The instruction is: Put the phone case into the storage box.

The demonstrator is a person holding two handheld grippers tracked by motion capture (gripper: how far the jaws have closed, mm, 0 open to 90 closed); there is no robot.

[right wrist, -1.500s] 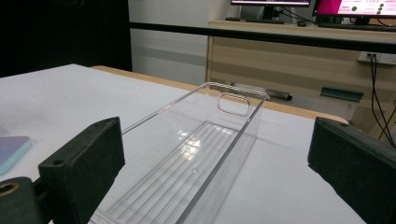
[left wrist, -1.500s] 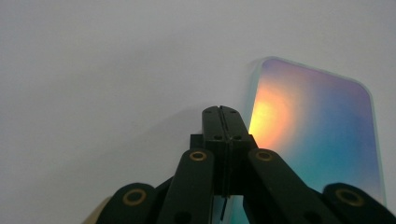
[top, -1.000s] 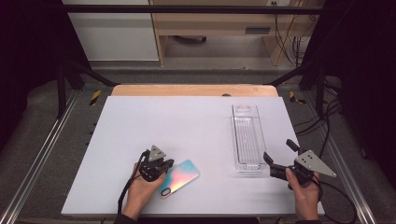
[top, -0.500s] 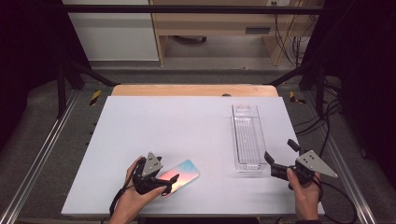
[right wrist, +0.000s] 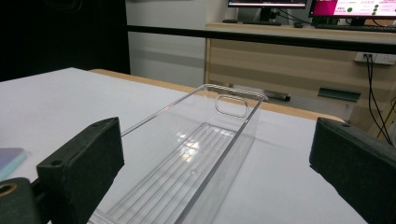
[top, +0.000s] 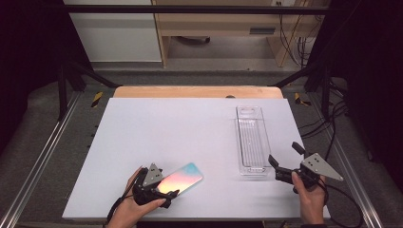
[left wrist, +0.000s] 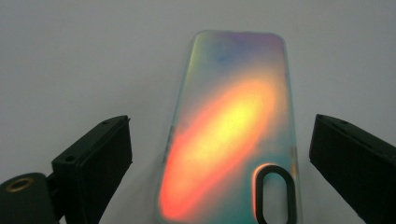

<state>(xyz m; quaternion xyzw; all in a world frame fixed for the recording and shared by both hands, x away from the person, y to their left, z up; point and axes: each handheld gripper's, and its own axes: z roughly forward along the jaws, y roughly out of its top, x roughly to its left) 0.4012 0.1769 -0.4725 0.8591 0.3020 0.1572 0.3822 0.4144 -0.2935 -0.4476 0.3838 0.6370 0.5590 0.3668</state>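
An iridescent phone case (top: pixel 187 175), orange in the middle and teal at the edges, lies flat on the white table near the front edge. My left gripper (top: pixel 166 185) is open at its near left end. In the left gripper view the case (left wrist: pixel 233 93) lies between the two black jaws, camera cutout end nearest, touching neither jaw. A clear, long plastic tray (top: pixel 252 140) stands empty at the right. My right gripper (top: pixel 285 156) is open just behind the tray's near end, and the right gripper view looks along the tray (right wrist: pixel 233 100) between the spread jaws.
The white table top (top: pixel 166 128) has a wooden strip along its far edge. Metal frame rails run down both sides, and cables hang at the right. A corner of the phone case (right wrist: pixel 9 161) shows at the left edge of the right gripper view.
My left gripper has drawn back toward the front edge, from over the case to its near end. The case and the right gripper have stayed put.
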